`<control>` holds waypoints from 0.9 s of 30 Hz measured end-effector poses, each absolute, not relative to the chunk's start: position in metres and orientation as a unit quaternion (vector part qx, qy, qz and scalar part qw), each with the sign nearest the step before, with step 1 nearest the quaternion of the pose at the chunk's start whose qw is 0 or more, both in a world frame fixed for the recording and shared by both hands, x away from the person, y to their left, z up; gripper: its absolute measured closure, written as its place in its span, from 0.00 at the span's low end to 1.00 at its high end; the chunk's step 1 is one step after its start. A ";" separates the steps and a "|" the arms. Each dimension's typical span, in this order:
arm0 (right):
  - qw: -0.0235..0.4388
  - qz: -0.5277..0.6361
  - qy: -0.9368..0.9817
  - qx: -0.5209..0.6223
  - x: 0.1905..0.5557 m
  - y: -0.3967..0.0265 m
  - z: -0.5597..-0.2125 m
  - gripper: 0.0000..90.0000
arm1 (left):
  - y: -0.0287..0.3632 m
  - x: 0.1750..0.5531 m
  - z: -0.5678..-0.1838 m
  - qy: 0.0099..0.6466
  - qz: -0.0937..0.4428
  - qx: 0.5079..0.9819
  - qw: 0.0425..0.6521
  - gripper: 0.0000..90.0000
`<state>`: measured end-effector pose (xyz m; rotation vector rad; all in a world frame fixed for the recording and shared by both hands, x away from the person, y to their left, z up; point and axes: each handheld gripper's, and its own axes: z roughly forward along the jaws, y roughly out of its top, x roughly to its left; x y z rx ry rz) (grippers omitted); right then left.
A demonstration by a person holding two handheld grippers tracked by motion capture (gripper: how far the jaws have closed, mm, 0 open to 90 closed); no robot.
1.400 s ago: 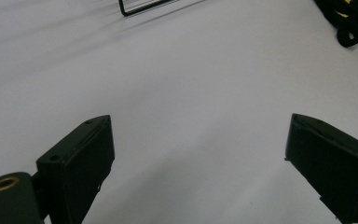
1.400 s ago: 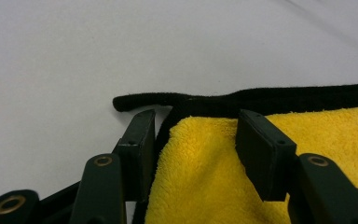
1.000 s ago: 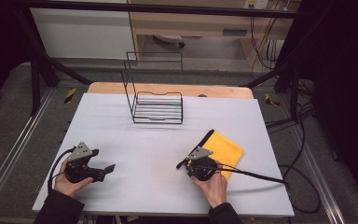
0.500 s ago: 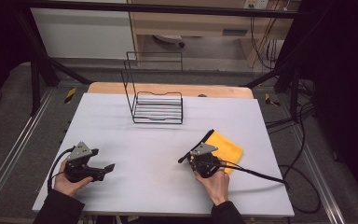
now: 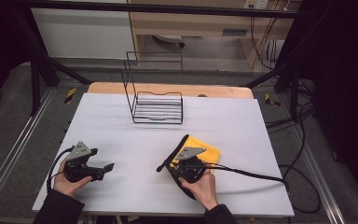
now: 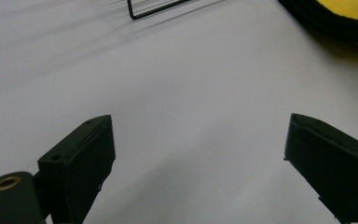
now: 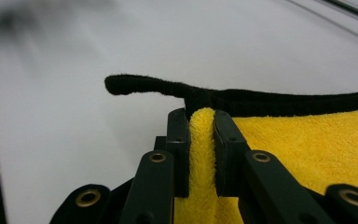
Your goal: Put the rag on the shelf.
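On the white table (image 5: 135,140), toward its five o'clock corner in the high view, a yellow cloth (image 5: 205,154) with a black border is seen, lying partly under the right gripper (image 5: 186,158). In the right gripper view the cloth (image 7: 303,140) is pinched between the two black jaws: a ridge of yellow pile is squeezed up between the pads, which press on it from both sides with only the thickness of the fabric between them. The jaws have just been closing, and the cloth is caught between them. The black border (image 7: 261,100) is seen running beyond the jaw tips from nine to three o'clock, with one end sticking out free over the table at about ten o'clock. The gripper is held by the right hand (image 5: 200,186), and its cable is trailed across the table toward three o'clock.

At about seven o'clock on the table the left gripper (image 5: 106,167) is held by the left hand (image 5: 65,182), well apart from the cloth. In the left gripper view its jaws are spread wide, with nothing but bare table between them.

A black wire rack (image 5: 156,105) is set at twelve o'clock, near the far edge of the table, well apart from both grippers.
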<state>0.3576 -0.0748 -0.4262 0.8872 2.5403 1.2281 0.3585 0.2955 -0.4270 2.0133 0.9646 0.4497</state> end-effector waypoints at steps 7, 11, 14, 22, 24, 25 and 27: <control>0.050 0.409 0.873 0.261 0.345 -0.062 -0.431 0.87 | 0.295 0.358 -0.427 0.386 0.179 0.803 0.417 0.09; 0.038 0.399 0.879 0.259 0.346 -0.060 -0.438 0.83 | 0.295 0.358 -0.427 0.387 0.178 0.803 0.416 0.09; 0.034 0.411 0.875 0.255 0.346 -0.061 -0.435 0.74 | 0.295 0.358 -0.426 0.389 0.178 0.803 0.416 0.09; 0.072 0.455 0.845 0.274 0.353 -0.088 -0.409 0.43 | 0.292 0.359 -0.424 0.390 0.177 0.802 0.416 0.08; 0.084 0.455 0.836 0.294 0.358 -0.101 -0.408 0.35 | 0.290 0.359 -0.423 0.391 0.175 0.801 0.418 0.08; 0.090 0.456 0.832 0.303 0.360 -0.108 -0.407 0.32 | 0.290 0.359 -0.423 0.389 0.176 0.803 0.416 0.08; 0.104 0.454 0.826 0.317 0.365 -0.121 -0.407 0.25 | 0.288 0.360 -0.422 0.390 0.174 0.803 0.415 0.08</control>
